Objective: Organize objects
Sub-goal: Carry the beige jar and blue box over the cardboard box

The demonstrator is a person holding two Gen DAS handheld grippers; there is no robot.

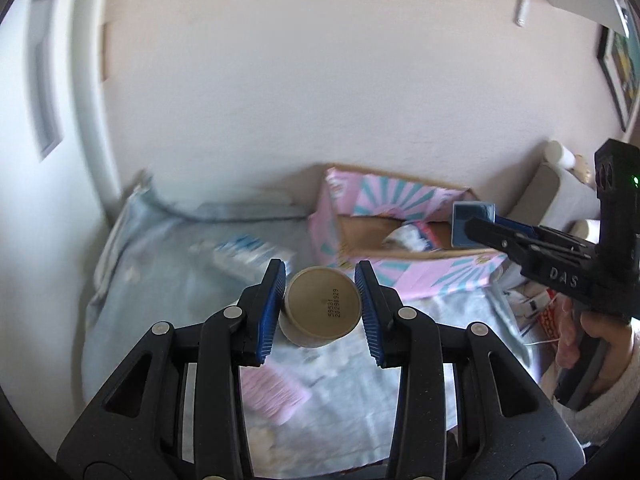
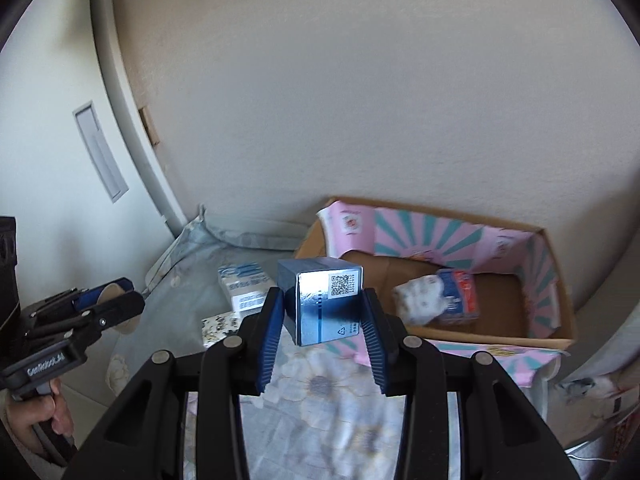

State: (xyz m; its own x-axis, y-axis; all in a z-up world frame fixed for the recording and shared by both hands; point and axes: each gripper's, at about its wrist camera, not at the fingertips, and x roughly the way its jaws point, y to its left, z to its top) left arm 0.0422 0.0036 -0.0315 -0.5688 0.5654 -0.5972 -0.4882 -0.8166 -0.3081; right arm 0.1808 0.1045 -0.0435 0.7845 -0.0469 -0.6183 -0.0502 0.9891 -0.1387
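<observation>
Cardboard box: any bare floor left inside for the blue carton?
Yes. The cardboard box has bare brown floor along its back wall and right side. The front-left is crowded by a white and red packet. Outside, the floral cloth is free before the box; a white carton crowds its left.

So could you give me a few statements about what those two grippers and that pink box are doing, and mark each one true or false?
1. The left gripper grips a round tan container. True.
2. The right gripper is empty. False: it is shut on a blue box.
3. The pink cardboard box is open at the top. True.
4. The pink cardboard box has nothing in it. False: a white and red packet lies inside.
5. A white and blue carton lies on the floral cloth. True.
</observation>
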